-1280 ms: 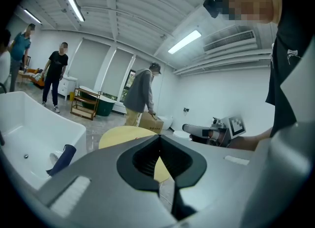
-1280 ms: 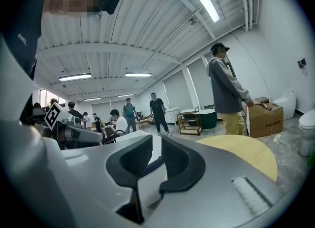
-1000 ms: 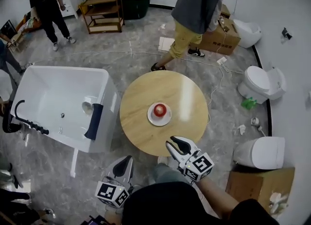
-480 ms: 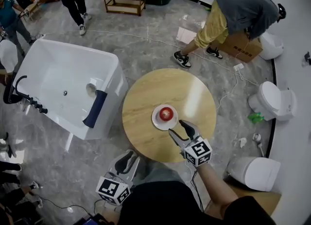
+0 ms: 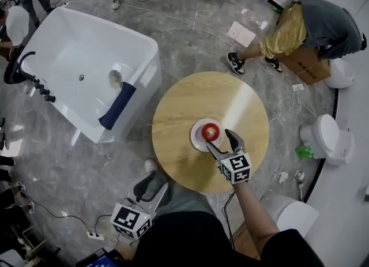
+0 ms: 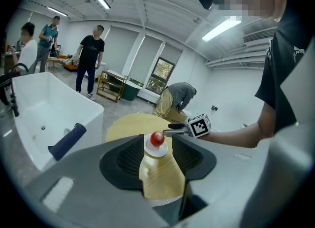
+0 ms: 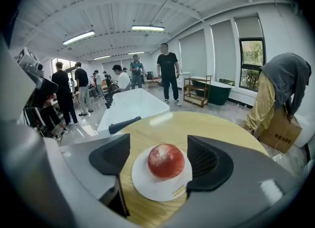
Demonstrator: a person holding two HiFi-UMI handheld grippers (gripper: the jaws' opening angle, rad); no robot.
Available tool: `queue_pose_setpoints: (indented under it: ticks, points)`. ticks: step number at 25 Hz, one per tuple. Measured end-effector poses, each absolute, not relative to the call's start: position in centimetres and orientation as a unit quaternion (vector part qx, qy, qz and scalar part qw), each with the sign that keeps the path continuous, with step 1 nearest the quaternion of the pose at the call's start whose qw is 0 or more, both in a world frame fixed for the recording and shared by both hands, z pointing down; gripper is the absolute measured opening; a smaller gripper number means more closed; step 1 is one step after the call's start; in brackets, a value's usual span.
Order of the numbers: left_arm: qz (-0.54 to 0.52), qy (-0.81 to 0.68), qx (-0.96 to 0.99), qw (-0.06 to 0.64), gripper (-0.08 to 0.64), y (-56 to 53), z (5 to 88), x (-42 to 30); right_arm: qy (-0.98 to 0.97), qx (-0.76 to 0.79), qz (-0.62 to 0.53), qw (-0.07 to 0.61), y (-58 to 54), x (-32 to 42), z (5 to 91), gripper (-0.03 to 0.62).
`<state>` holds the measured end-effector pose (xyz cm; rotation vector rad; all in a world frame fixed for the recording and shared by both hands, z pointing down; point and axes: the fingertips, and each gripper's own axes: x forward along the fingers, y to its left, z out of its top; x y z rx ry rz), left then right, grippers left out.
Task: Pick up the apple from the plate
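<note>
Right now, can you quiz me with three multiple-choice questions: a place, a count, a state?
1. Where is the round red apple? A on the small white plate; B in a bowl; C in a drawer.
2. How many apples are on the round wooden table? A three; B one; C two.
3. Is the apple gripped? A yes, lifted; B yes, on the plate; C no, untouched.
Answers: A, it sits mid-plate; B, only one shows; C, the right gripper has opening, empty jaws, apple just ahead.
</note>
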<state>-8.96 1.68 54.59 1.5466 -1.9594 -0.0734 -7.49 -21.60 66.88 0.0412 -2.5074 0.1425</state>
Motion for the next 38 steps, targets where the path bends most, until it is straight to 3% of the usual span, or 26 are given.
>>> queue_pose_setpoints:
  ticks: [17,38]
  points:
    - [-0.037,-0.773,0.517,0.367,0.190,5.0,59.2,-9.9,-0.923,0.022,-0.005,0.384,-23.3,-11.3,75.3,0.413]
    - [-0.033,-0.776,0.523,0.352,0.189,6.8,58.5,-10.2,-0.934,0.029,0.016,0.355,-21.8,-12.5,72.4,0.408]
